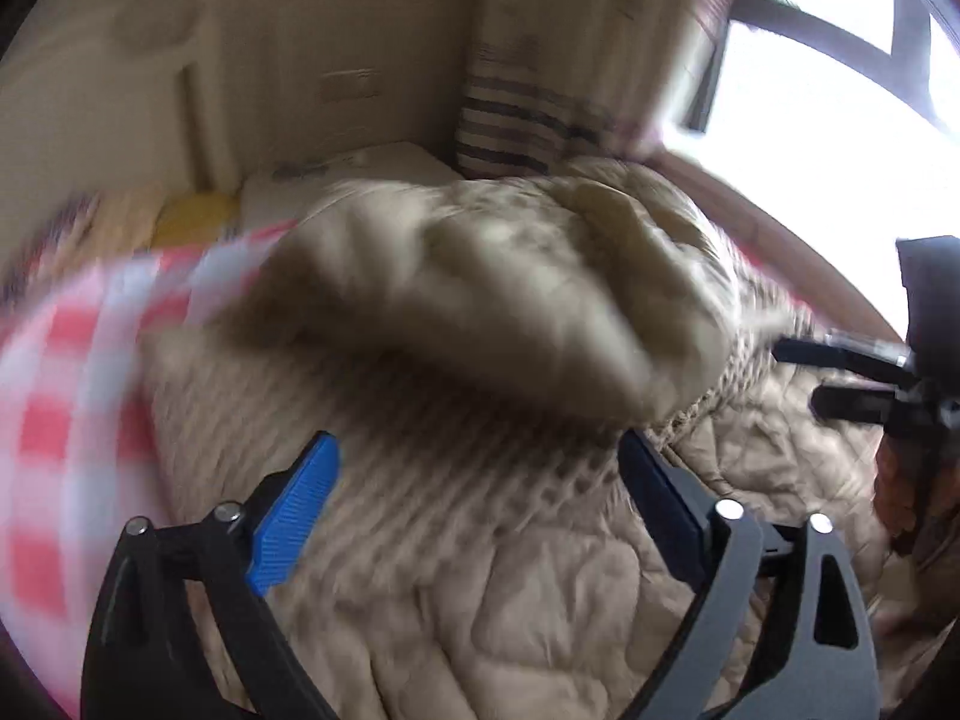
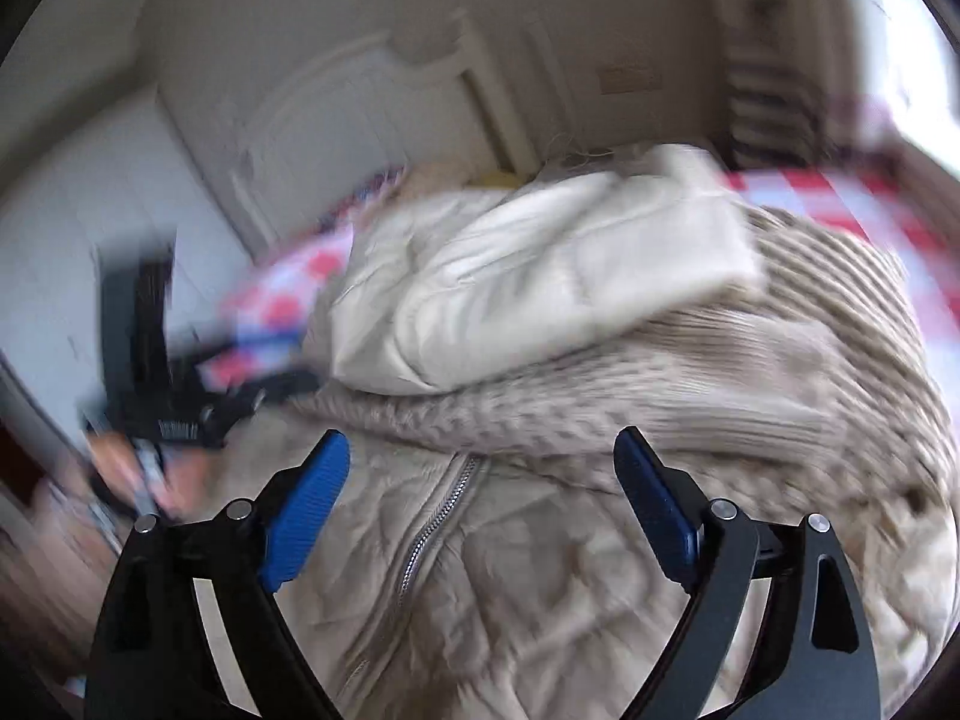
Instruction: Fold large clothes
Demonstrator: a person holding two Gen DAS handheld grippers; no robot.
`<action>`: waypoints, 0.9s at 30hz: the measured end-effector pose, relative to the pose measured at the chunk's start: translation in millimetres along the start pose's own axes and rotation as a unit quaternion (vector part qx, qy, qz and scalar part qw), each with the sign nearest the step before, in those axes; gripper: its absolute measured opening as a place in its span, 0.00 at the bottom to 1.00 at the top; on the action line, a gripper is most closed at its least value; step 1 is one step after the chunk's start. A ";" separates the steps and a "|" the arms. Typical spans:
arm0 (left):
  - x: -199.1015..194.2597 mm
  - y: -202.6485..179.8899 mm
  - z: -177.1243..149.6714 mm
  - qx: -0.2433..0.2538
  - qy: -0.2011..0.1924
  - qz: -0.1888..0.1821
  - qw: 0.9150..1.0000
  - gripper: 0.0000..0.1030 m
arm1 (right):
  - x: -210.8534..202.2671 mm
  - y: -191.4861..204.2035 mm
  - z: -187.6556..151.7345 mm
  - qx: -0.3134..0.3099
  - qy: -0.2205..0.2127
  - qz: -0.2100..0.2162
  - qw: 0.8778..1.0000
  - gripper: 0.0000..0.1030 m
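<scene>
Both claws stood released, gripping nothing; the left claw (image 1: pixel 480 498) hovered over the beige quilted zip-up jacket (image 1: pixel 510 618); the right claw (image 2: pixel 483 498) hung above its zipper, low in frame; a cream padded garment (image 2: pixel 540 276) lay mid-frame.

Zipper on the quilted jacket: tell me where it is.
In the right wrist view the zipper runs down the tan quilted jacket, between the open right gripper fingers, below the knitted sweater.

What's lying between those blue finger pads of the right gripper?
In the right wrist view, the open right gripper frames the beige quilted jacket and its zipper; nothing is gripped.
</scene>
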State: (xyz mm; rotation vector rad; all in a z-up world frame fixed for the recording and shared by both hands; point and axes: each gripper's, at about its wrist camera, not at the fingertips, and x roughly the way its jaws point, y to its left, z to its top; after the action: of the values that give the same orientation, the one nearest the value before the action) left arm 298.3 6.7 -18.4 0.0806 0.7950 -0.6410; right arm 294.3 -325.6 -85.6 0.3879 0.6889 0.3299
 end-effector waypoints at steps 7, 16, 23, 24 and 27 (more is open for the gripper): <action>-14.2 103.2 -22.4 -0.323 -0.044 -0.177 0.929 0.96 | -5.3 -100.6 42.6 0.271 -0.045 0.073 0.959 0.84; 49.1 104.4 50.8 -0.400 0.015 -0.235 0.886 0.97 | 19.2 -101.3 51.3 0.336 -0.040 0.074 0.938 0.85; 100.3 93.2 84.6 -0.407 0.080 -0.197 0.889 0.97 | 25.7 -97.8 70.6 0.299 -0.021 0.093 0.949 0.85; 104.5 92.5 85.3 -0.409 0.087 -0.190 0.888 0.97 | 34.2 -95.0 73.7 0.292 -0.007 0.087 0.952 0.85; 110.9 95.6 85.9 -0.420 0.092 -0.175 0.886 0.97 | 51.0 -102.9 79.9 0.304 0.007 0.081 0.949 0.78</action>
State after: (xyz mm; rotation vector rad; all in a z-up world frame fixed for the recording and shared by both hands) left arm 465.1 2.1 -49.6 -0.8242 1.2314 -0.5820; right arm 401.7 -413.5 -103.3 1.0349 0.7680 0.2695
